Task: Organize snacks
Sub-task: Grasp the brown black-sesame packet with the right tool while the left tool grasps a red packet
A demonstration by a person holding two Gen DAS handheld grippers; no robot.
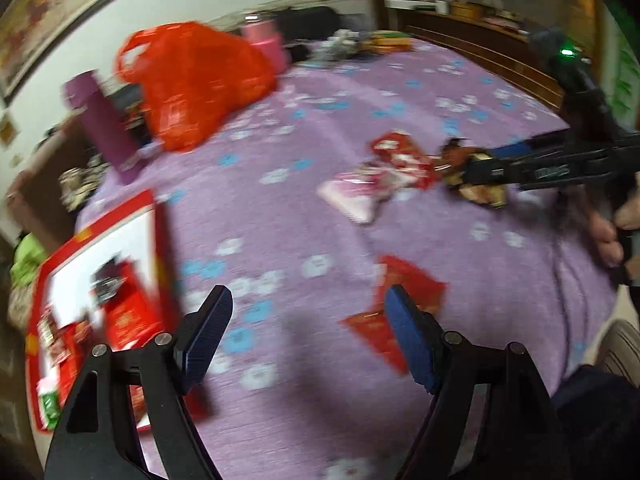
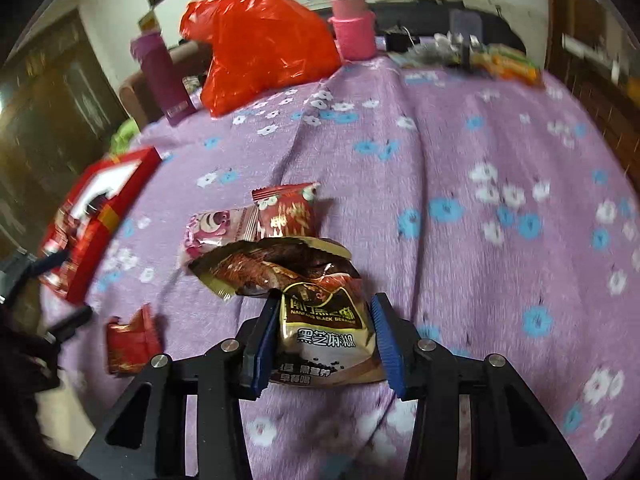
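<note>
My right gripper (image 2: 325, 304) stands around a brown and gold black-sesame packet (image 2: 324, 336) on the purple floral cloth; the blue fingers (image 2: 267, 340) flank it, and I cannot tell whether they press it. A brown jerky packet (image 2: 272, 264), a pink bear packet (image 2: 218, 226) and a red packet (image 2: 286, 212) lie just beyond. Another red packet (image 2: 130, 340) lies to the left. My left gripper (image 1: 310, 298) is open and empty above a red packet (image 1: 400, 300). The red box (image 1: 100, 292) with several snacks inside sits at its left.
A red plastic bag (image 2: 260, 44), a purple bottle (image 2: 160, 76) and a pink flask (image 2: 354, 28) stand at the cloth's far edge. Small clutter (image 2: 480, 56) lies at the far right. The person's hand (image 1: 616, 228) holds the right gripper.
</note>
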